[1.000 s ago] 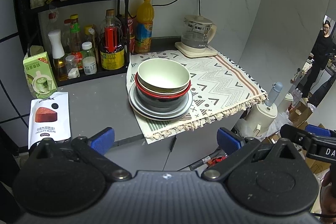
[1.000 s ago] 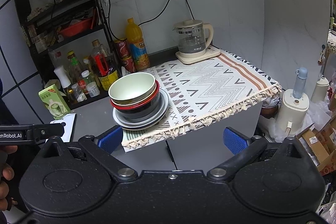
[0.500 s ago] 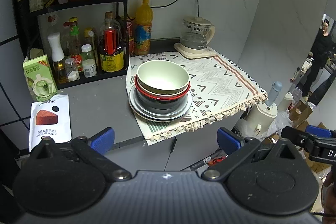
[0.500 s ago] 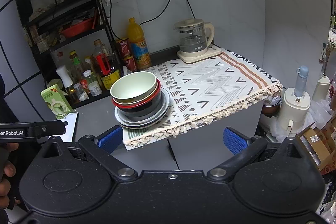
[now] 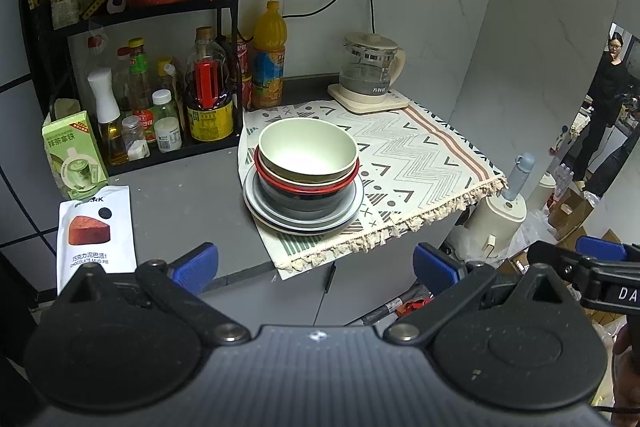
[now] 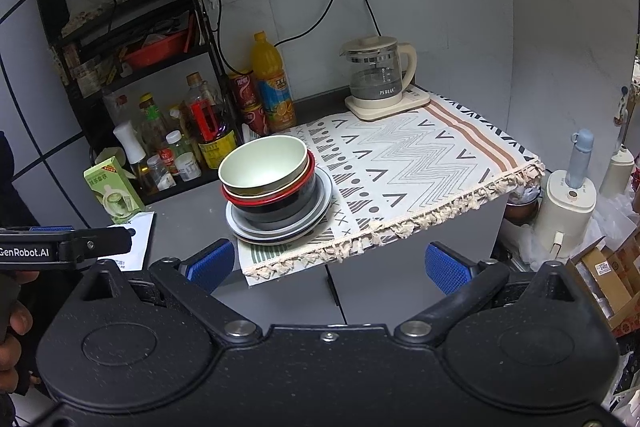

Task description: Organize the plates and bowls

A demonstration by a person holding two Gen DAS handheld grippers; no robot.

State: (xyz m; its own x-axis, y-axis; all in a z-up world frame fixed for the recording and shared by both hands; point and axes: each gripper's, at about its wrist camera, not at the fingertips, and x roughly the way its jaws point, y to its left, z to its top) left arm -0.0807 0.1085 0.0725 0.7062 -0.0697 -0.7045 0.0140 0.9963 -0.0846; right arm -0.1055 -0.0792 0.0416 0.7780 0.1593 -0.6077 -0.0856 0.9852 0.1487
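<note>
A stack of dishes stands on the left part of a patterned cloth (image 5: 420, 155) (image 6: 420, 163). On top is a pale green bowl (image 5: 307, 151) (image 6: 264, 167), nested in a red-rimmed bowl (image 5: 308, 185) (image 6: 272, 195) and a dark bowl (image 5: 304, 205) (image 6: 280, 213). Grey plates (image 5: 352, 205) (image 6: 320, 211) lie underneath. My left gripper (image 5: 316, 263) is open, held back from the counter's front edge with nothing between its fingers. My right gripper (image 6: 328, 265) is open too, also short of the counter. The right gripper's side shows at the right edge of the left wrist view.
A black rack with bottles (image 5: 204, 83) (image 6: 204, 115) stands left of the stack. An orange juice bottle (image 5: 269, 57) and a glass kettle (image 5: 370, 69) (image 6: 378, 73) are behind. A green carton (image 5: 74, 155) and a snack packet (image 5: 94, 227) lie left. A person (image 5: 608, 99) stands far right.
Both grippers have drawn slightly back and shifted; the stack sits a little farther off in both views. Nothing on the counter has moved.
</note>
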